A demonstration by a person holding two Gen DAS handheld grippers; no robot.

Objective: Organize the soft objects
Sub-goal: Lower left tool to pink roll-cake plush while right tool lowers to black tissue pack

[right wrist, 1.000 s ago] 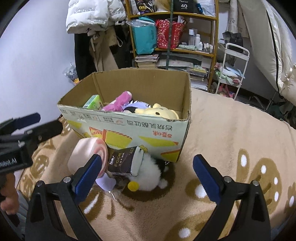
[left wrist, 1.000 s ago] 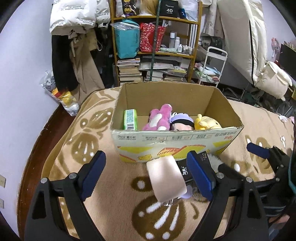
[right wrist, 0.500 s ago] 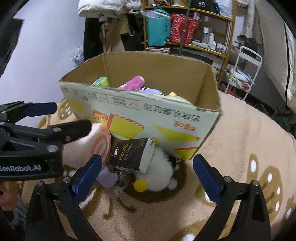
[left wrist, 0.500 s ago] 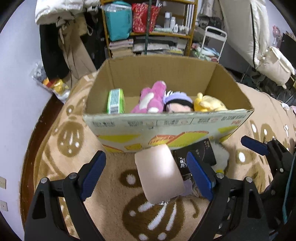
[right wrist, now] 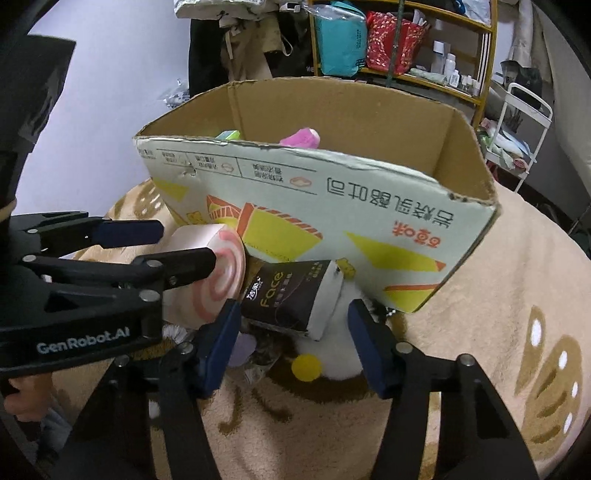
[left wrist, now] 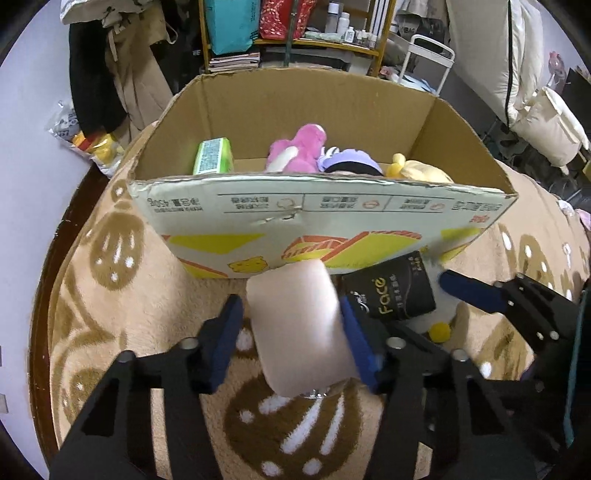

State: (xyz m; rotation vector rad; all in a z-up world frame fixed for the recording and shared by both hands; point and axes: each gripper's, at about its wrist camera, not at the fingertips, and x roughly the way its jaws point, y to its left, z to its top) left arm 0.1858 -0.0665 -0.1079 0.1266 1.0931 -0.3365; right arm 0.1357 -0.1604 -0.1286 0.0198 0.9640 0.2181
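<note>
A pink roll-cake plush [left wrist: 299, 325] lies on the blanket in front of the cardboard box [left wrist: 325, 218]. My left gripper [left wrist: 291, 332] has its fingers around the plush, pads touching both sides; it also shows in the right wrist view [right wrist: 147, 243]. A black "Face" tissue pack [right wrist: 291, 299] and a white plush [right wrist: 332, 354] lie against the box front. My right gripper [right wrist: 295, 332] is partly closed around the tissue pack, pads close to it. Inside the box are a pink plush [left wrist: 299, 147], a purple-haired doll [left wrist: 347, 162], a yellow plush [left wrist: 421, 171] and a green pack [left wrist: 214, 155].
The brown-patterned blanket [left wrist: 110, 258] covers the bed. A shelf [left wrist: 288, 33] with bags and books, hanging clothes [left wrist: 110, 74] and a white cart [left wrist: 424, 55] stand behind the box. A wall lies to the left.
Both grippers moved forward toward the box and narrowed from wide open. The left now clamps the pink roll plush; the right now straddles the black tissue pack.
</note>
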